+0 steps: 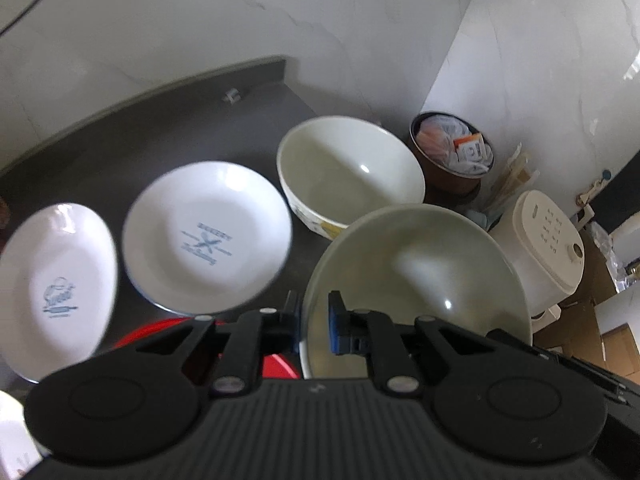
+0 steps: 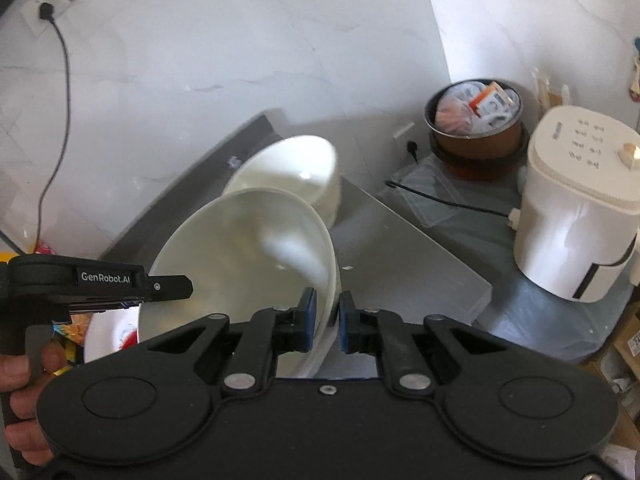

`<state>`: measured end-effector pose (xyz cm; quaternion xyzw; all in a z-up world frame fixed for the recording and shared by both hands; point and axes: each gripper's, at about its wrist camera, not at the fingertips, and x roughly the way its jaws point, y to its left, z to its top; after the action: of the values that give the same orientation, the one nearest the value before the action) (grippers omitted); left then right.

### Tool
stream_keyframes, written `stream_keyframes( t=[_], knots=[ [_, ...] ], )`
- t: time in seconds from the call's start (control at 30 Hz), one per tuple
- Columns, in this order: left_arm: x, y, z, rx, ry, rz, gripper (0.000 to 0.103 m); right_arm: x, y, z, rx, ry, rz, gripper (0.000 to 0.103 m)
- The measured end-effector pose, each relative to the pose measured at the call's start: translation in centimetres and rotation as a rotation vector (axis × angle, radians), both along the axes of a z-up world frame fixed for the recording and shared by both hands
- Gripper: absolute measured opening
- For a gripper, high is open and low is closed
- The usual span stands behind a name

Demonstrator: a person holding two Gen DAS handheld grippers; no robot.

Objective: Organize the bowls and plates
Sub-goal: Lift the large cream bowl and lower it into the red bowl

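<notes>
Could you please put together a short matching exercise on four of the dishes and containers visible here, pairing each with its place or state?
Things:
1. Green bowl
2. Round plate with blue print
3. Brown pot
4. Patterned white bowl

Places or states:
A. Full of packets, in the corner by the wall
B. Lying flat on the dark counter, beside an oval plate
C. Gripped at its rim by the left gripper and the right gripper
D. Standing empty on the counter, just behind the held bowl

Pairs: 1-C, 2-B, 3-A, 4-D
</notes>
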<state>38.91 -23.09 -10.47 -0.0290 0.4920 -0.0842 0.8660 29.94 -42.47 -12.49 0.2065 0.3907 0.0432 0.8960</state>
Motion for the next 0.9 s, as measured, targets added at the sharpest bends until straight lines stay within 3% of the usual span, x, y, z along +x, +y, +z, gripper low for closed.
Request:
stream_keyframes(
  t=[0.37,0.9],
  knots=[
    [-2.4,5.0,2.7,-0.003,-0.053,0.079,0.013,-0.2,3.9,2.2,0.011,-0.057,0.094,0.012],
    [-5.4,11.5,1.5,-0.011,0.004,0.178,0.013,-1.4,10.0,1.6,0.001,-0.014,0.192,0.012]
  ],
)
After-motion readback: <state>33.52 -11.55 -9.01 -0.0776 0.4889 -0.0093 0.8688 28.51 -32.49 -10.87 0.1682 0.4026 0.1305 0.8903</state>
